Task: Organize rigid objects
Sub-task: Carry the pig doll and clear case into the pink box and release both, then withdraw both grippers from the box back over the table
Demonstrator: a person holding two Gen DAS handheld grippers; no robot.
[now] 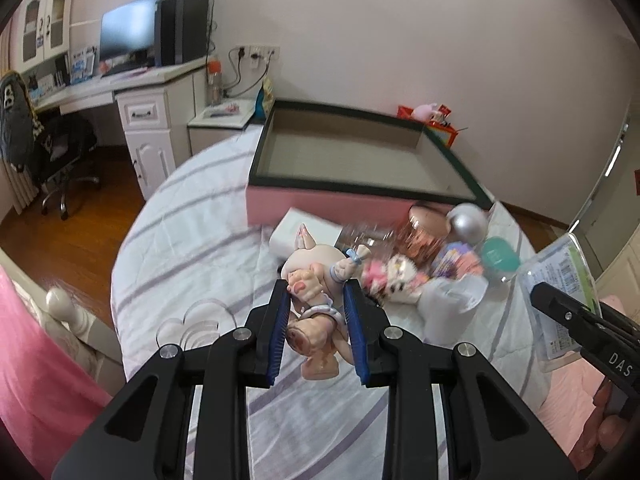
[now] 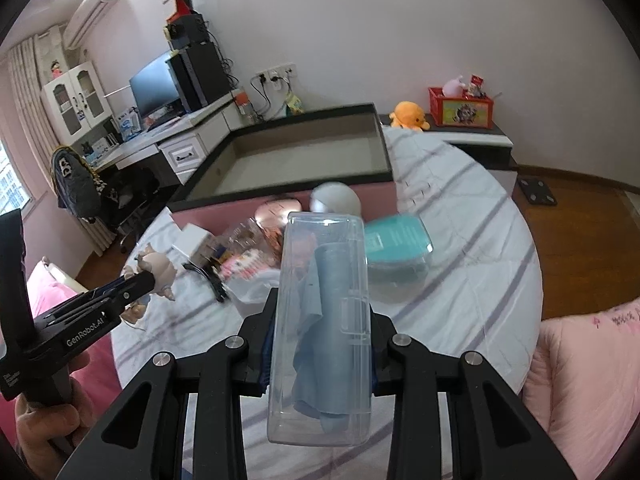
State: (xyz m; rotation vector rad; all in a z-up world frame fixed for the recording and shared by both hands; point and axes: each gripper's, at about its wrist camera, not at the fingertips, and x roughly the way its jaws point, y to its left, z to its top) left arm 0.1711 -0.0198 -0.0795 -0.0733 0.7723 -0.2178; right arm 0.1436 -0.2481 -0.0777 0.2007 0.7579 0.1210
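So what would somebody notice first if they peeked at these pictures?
Probably the little pale figurine, pinched in the left hand-held gripper above the striped bedsheet. Next, the clear plastic case with blue cloth inside, clamped in the right hand-held gripper. Behind both sits a big empty pink box with a dark rim, a jumble of small things at its foot.

Both wrist views angled down over the bed (image 1: pixel 192 240), sharing the pink box (image 2: pixel 280 200)
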